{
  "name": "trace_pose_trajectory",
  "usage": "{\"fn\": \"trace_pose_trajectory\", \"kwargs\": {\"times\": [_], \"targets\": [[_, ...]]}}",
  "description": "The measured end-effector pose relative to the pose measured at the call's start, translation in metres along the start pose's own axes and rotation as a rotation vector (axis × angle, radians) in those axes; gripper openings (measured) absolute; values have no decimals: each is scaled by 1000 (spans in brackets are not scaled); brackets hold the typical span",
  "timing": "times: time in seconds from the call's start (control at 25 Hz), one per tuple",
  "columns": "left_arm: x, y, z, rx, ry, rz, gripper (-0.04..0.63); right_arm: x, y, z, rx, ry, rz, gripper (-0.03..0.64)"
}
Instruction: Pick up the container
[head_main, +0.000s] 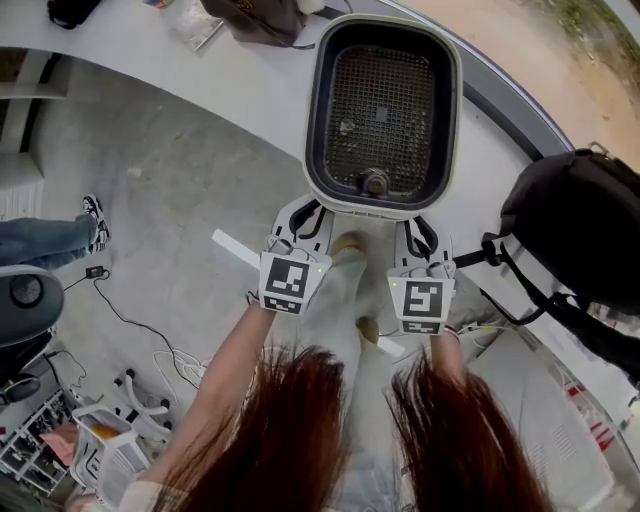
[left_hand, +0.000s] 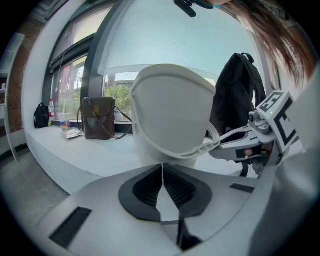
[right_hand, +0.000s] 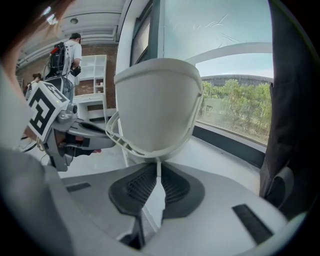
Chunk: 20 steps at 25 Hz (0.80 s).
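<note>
The container (head_main: 381, 112) is a white tub with a dark inside and a mesh floor, seen from above over the curved counter. My left gripper (head_main: 306, 208) is shut on the near left part of its rim, and my right gripper (head_main: 418, 222) is shut on the near right part. In the left gripper view the white tub wall (left_hand: 172, 114) fills the middle, and its thin rim flange is pinched where my left gripper (left_hand: 161, 168) meets. The right gripper view shows the same tub (right_hand: 156, 107), its flange clamped in my right gripper (right_hand: 159, 168).
A black backpack (head_main: 578, 232) stands on the white counter (head_main: 200, 75) to the right of the container. A brown bag (left_hand: 98, 118) sits further along at the window. Jeans and a shoe (head_main: 92, 222) show on the floor at left, with cables nearby.
</note>
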<state>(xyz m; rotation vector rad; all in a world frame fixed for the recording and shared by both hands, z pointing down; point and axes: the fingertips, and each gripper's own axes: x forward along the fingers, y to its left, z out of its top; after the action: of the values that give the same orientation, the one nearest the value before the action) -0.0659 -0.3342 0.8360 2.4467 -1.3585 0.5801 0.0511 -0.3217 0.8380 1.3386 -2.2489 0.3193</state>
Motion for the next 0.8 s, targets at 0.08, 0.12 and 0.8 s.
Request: {"fn": "trace_pose_trajectory", "kwargs": {"times": [0.08,0.12,0.8], "targets": [[-7,-2,4,-4,6,-1,20,-7,2,4,3,4,1,26],[-10,-3,5,-5,8,-1,20,-10,3,6,3,6,2,26],[-57,-9,59,2,13,11,20,-59,8,54,28,19,-5,26]]}}
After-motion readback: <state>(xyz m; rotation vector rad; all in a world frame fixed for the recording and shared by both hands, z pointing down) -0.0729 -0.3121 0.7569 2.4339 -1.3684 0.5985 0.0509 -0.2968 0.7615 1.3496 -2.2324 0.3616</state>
